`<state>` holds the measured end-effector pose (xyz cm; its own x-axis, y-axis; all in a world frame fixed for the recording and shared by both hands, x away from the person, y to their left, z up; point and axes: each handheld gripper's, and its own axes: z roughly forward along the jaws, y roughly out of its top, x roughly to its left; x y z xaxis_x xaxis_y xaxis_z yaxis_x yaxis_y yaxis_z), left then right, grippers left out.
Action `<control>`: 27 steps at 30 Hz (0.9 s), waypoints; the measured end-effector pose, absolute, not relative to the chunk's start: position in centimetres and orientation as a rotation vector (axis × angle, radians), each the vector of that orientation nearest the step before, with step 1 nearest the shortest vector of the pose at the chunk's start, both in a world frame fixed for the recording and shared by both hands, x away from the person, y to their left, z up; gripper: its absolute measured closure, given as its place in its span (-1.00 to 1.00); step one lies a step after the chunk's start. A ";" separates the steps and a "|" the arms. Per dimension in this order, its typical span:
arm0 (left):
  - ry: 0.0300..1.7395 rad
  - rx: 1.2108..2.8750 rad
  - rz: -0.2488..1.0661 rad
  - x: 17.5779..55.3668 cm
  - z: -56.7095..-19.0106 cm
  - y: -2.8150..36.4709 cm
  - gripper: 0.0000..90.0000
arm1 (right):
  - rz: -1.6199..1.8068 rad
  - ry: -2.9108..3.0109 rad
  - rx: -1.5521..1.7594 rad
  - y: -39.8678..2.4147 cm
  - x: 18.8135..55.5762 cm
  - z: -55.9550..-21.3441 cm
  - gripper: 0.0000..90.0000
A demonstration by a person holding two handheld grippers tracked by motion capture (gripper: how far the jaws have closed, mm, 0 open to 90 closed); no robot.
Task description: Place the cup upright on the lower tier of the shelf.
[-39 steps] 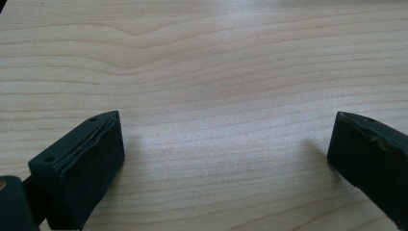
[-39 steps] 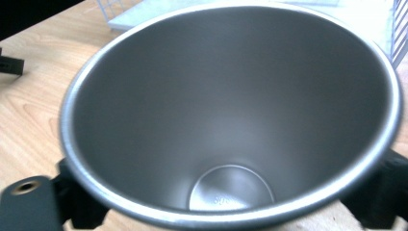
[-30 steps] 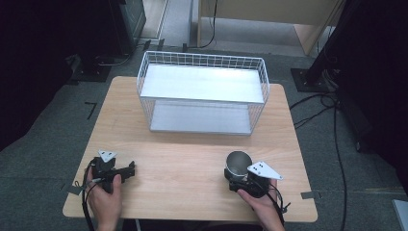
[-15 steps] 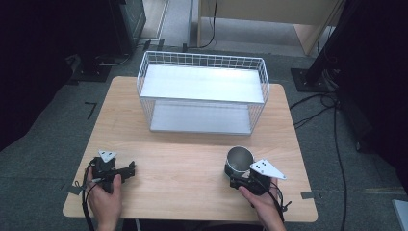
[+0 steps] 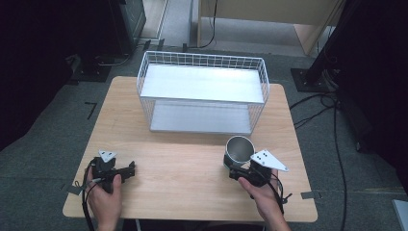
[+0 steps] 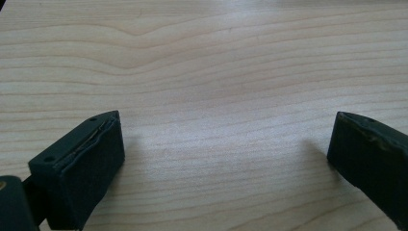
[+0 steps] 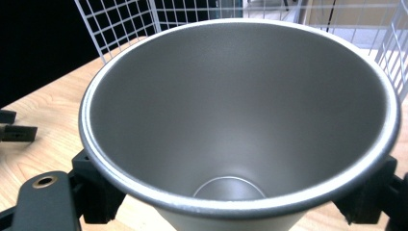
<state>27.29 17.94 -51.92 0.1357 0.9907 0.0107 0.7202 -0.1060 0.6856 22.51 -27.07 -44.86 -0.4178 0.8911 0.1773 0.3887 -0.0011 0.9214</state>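
Between the right tongs (image 5: 234,169), clamped by both jaws, sits the steel cup (image 5: 239,149); left tongs (image 6: 226,159) gape empty.

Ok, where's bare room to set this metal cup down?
Bare wood lies on the table between the left claw and the metal cup, also ahead of the wire rack. Its two shelves look empty. The right side is tighter.

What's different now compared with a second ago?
The right gripper has just closed its jaws on the metal cup and lifted it slightly, toward the wire basket. The left gripper stayed open and in place on the table; the basket hasn't moved.
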 end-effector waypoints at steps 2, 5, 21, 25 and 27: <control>1.639 1.887 0.662 27.3 -51.9 17.9 -1.00 | 1.416 1.812 1.307 -27.0 22.7 -44.5 -0.66; 1.639 1.886 0.662 27.3 -51.9 17.9 -1.00 | 1.423 1.810 1.304 -26.8 23.0 -43.9 -0.66; 1.638 1.888 0.661 27.3 -51.9 17.9 -1.00 | 1.426 1.790 1.344 -26.6 25.0 -42.2 -0.66; 1.638 1.888 0.662 27.3 -51.9 17.9 -1.00 | 1.427 1.768 1.343 -26.6 25.5 -41.1 -0.66; 1.638 1.888 0.662 27.3 -51.9 17.9 -1.00 | 1.431 1.749 1.348 -26.6 25.7 -40.6 -0.66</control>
<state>27.29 17.95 -51.91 0.1366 0.9906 0.0113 0.7206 -0.1072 0.6850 25.70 -26.59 -40.60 -0.3812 0.9033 0.1968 0.3720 -0.0451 0.9272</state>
